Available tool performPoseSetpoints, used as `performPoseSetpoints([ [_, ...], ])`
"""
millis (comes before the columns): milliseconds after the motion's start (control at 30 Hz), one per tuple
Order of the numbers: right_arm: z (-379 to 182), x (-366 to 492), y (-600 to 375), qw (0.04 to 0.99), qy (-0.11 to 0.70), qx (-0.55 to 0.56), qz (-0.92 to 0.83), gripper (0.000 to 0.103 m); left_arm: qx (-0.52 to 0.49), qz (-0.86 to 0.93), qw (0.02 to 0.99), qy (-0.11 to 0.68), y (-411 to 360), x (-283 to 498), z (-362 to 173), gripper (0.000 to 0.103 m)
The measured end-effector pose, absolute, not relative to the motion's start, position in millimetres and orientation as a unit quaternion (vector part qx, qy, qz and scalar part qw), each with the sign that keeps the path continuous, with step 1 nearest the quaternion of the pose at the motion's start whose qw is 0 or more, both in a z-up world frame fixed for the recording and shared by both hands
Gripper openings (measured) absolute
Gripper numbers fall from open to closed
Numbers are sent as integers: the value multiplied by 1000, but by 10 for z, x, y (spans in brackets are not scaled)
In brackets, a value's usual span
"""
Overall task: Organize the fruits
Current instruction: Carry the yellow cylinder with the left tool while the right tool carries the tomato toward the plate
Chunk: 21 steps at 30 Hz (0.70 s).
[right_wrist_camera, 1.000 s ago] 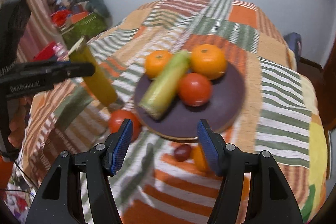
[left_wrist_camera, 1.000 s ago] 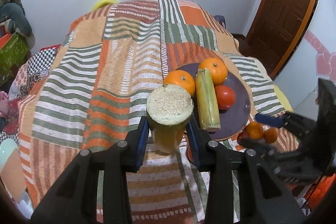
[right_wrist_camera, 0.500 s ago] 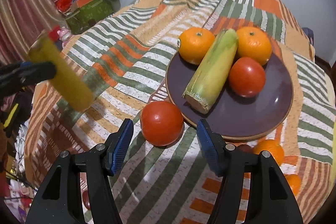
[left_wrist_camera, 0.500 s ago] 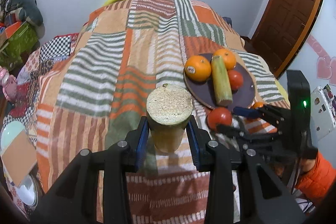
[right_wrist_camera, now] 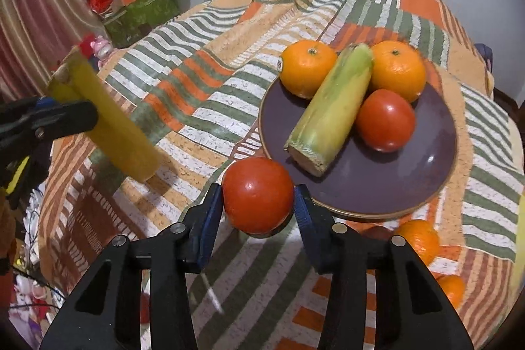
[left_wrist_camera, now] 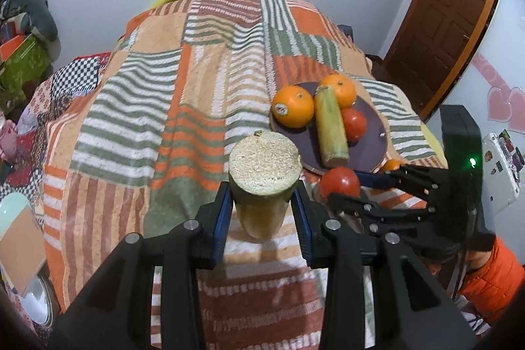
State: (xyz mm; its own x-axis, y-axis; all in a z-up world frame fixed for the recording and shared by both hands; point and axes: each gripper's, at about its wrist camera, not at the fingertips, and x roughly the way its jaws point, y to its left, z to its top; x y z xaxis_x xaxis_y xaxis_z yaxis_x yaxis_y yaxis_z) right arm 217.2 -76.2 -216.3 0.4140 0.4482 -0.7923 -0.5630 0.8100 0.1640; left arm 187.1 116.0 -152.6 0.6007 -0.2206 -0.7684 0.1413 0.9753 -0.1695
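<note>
The left gripper [left_wrist_camera: 264,207] clamped a corn cob [left_wrist_camera: 265,182], its lower end hidden. The right gripper [right_wrist_camera: 259,205] flanked a tomato [right_wrist_camera: 258,195] beside the plate [right_wrist_camera: 426,166]; actual contact was unclear

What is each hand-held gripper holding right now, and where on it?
Left hand-held gripper: corn cob, gripped just below its cut end. Right hand-held gripper: jaws at the tomato's sides; firm grip unclear.
</note>
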Motion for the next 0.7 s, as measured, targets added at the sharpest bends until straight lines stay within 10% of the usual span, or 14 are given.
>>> performPoseSetpoints([
  [700, -1719, 2522, -1781, 892, 382, -33, 238, 41, -21, -109, 891, 440, 567, 2574, -1497, 36],
])
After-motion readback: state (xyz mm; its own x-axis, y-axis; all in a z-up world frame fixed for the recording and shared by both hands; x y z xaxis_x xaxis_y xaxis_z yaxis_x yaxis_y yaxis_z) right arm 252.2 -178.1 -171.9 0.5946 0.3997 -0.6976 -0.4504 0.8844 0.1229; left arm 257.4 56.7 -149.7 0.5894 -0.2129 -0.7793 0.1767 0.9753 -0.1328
